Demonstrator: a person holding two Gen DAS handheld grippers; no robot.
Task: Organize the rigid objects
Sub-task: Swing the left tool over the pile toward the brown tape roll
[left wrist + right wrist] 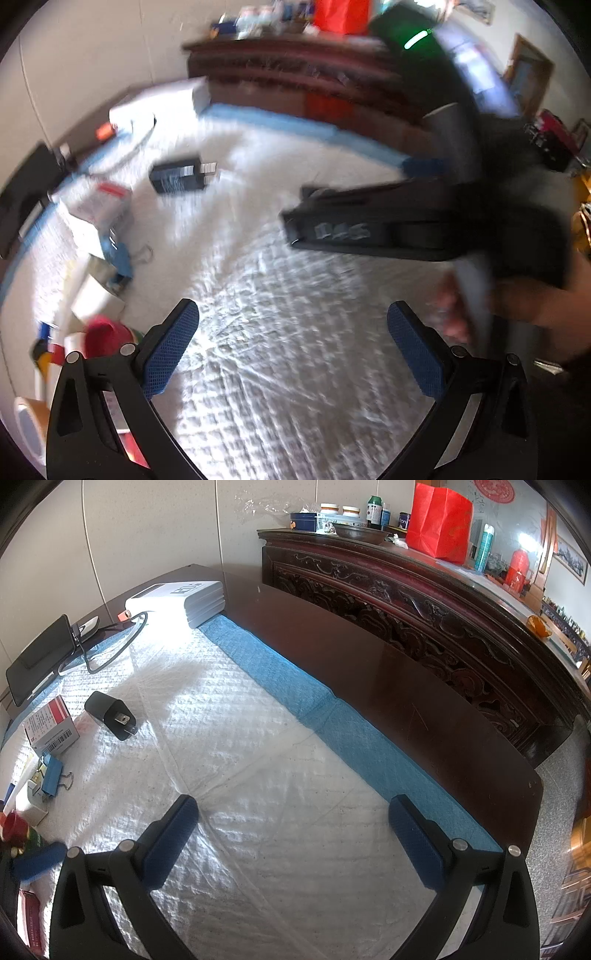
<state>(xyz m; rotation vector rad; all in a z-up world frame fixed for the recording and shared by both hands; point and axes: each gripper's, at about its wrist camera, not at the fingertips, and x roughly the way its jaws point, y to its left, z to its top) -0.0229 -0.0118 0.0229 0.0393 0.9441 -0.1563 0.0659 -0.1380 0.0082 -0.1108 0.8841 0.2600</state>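
Observation:
My left gripper (291, 314) is open over the white quilted mat (280, 369), with nothing between its blue pads. This view is blurred. A black charger plug (181, 177) lies ahead on the mat. To the left sit a red-and-white box (99, 206), a blue binder clip (118, 254) and a red cup (107, 332). The right gripper's black body (369, 229) reaches in from the right, held by a hand (535, 302). My right gripper (293, 805) is open and empty above the mat (258, 775). Far to its left lie the plug (110, 714), box (50, 725) and clip (51, 775).
A white device (181, 600) with a cable sits at the mat's far corner, with a dark phone on a stand (37, 657) to its left. A carved dark wood cabinet (406, 609) with bottles and a red bag (439, 520) stands behind the table. A tape roll (29, 421) lies at lower left.

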